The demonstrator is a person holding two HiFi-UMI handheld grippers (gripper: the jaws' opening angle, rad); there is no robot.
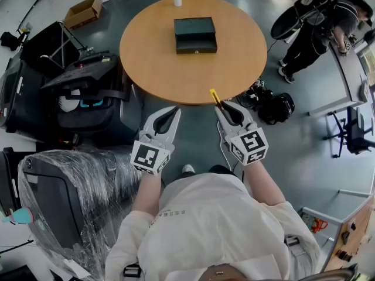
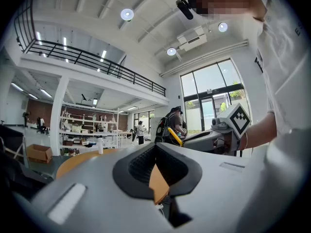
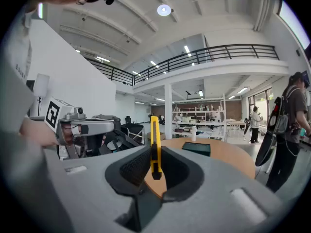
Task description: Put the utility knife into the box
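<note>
Closest in is the person's white shirt, with both grippers held out ahead of it, short of the round surface. Right gripper has its fingers clamped on the yellow utility knife. The knife pokes out past the tips over the surface edge, I'd guess so it can go in nose-first. Left gripper is closed on nothing, looks like a spare for now. The open dark box sits well ahead, mid-surface.
</note>
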